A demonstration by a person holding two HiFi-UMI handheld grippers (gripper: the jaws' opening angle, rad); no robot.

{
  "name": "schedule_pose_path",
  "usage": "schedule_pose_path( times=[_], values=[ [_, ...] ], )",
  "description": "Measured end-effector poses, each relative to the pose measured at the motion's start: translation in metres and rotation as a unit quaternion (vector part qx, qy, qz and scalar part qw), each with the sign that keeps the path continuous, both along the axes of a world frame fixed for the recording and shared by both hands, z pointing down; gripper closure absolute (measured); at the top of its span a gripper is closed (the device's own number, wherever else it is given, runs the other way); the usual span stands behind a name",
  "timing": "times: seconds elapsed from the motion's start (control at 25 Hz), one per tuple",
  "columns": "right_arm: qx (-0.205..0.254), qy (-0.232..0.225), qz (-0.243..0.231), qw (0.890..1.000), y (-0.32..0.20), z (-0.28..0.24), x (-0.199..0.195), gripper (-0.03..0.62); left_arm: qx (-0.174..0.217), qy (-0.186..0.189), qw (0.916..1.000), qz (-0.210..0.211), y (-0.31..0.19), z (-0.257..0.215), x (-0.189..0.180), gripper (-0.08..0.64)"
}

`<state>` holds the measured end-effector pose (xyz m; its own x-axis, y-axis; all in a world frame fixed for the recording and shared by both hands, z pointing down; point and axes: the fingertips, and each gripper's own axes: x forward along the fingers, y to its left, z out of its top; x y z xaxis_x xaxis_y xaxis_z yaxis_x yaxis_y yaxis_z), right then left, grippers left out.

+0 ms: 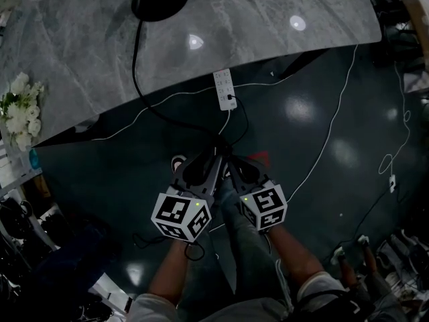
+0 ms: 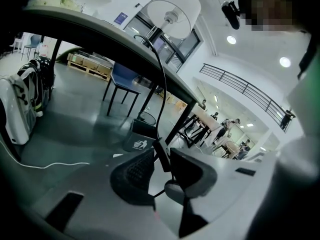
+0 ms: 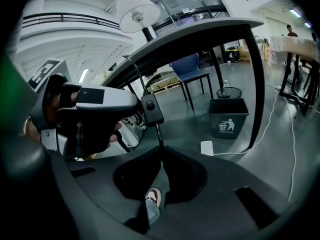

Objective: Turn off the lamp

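Right tool (image 3: pixel 160 147) clamped on the limp cord (image 3: pixel 158 133), 6 o'clock of the inline switch (image 3: pixel 151 109). Left tool (image 2: pixel 162 171) nips that light, rigid switch; I'd squeeze its button face.

Fingers (image 2: pixel 135 172) pinch switch (image 2: pixel 162 156) on lamp cord (image 2: pixel 162 109).
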<state>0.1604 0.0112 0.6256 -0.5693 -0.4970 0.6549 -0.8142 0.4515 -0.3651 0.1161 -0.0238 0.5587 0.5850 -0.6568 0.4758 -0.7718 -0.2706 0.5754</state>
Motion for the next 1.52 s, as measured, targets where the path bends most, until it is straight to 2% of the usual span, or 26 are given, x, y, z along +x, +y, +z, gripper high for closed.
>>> schedule_pose_path(
  times=[0.24,0.32,0.4,0.56,0.68,0.96,1.16,1.36,1.52],
  values=[
    [0.002,0.003,-0.001,1.000,-0.003,0.006,-0.001,0.578,-0.026,-0.014,0.9996,-0.001,0.013,0.022,-0.003,0.471],
    [0.001,0.004,-0.002,1.000,-0.004,0.006,-0.002,0.578,-0.034,-0.029,0.9990,0.000,0.016,0.030,-0.005,0.474],
    [0.001,0.003,-0.004,1.000,-0.006,0.005,-0.003,0.578,-0.039,-0.046,0.9982,0.005,0.017,0.037,-0.006,0.499],
    [-0.003,0.007,-0.008,1.000,-0.006,0.007,-0.005,0.578,-0.047,-0.056,0.9973,0.012,0.020,0.044,-0.009,0.525],
    [-0.006,0.013,-0.010,1.000,-0.008,0.010,-0.006,0.580,-0.047,-0.063,0.9968,0.013,0.020,0.045,-0.013,0.551],
    [-0.018,0.003,0.015,1.000,-0.026,0.017,-0.017,0.578,-0.032,-0.066,0.9973,0.010,0.022,0.037,-0.022,0.551],
    [-0.057,-0.003,0.045,0.997,-0.036,0.027,-0.024,0.578,-0.022,-0.059,0.9979,0.013,0.024,0.021,-0.029,0.551],
    [-0.066,0.025,0.031,0.997,-0.032,0.037,-0.026,0.578,-0.016,-0.058,0.9981,0.010,0.029,0.009,-0.036,0.551],
    [-0.068,0.025,0.025,0.997,-0.033,0.046,-0.033,0.572,-0.016,-0.054,0.9984,0.004,0.031,0.008,-0.044,0.551]
  ],
)
